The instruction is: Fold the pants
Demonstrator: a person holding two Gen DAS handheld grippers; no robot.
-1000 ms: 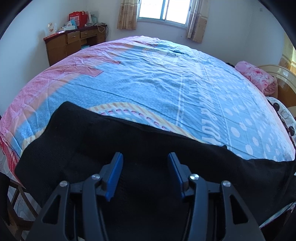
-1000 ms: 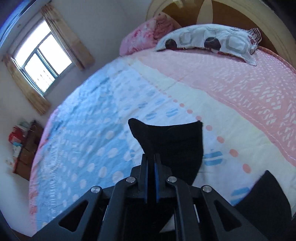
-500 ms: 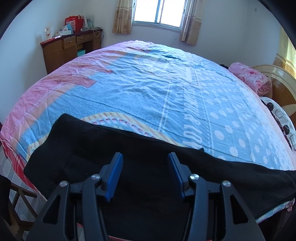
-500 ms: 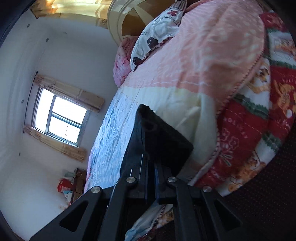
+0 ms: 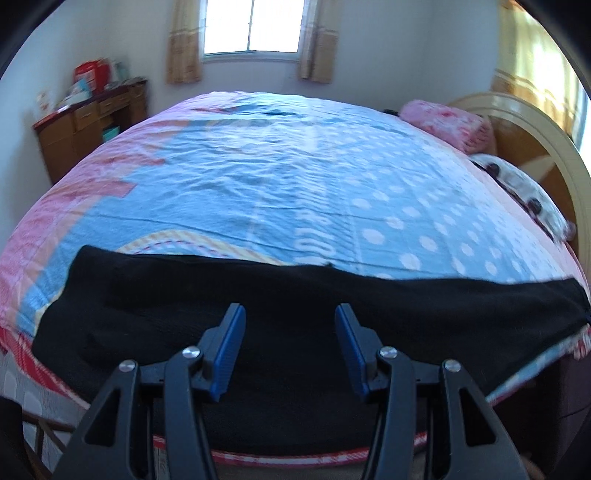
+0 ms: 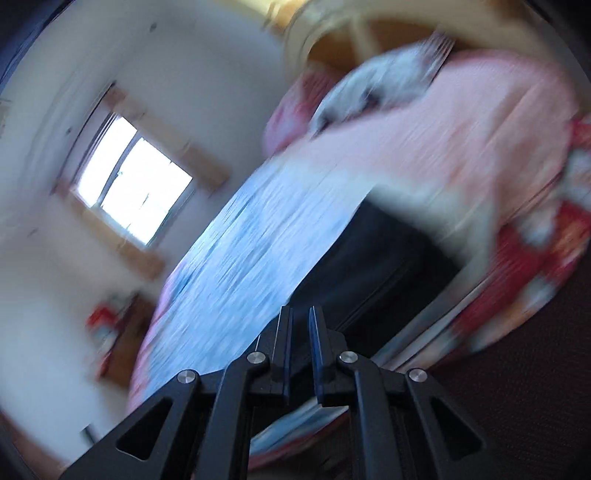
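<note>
The black pants (image 5: 280,310) lie stretched flat along the near edge of the bed, from left to right. My left gripper (image 5: 290,332) is open and empty, hovering over their middle. In the blurred right wrist view the pants (image 6: 391,266) lie on the bed edge ahead. My right gripper (image 6: 301,332) has a narrow gap between its fingers and holds nothing.
The bed (image 5: 280,177) has a blue dotted and pink cover. Pillows (image 5: 517,184) and a headboard (image 5: 546,140) are at the right. A wooden desk (image 5: 85,125) stands at the far left under clutter. A window (image 5: 251,26) is in the back wall.
My right gripper has let go of the pant leg and pulled back, swinging fast. The pants now lie flat along the bed edge. The left gripper stayed open and drew back a little.
</note>
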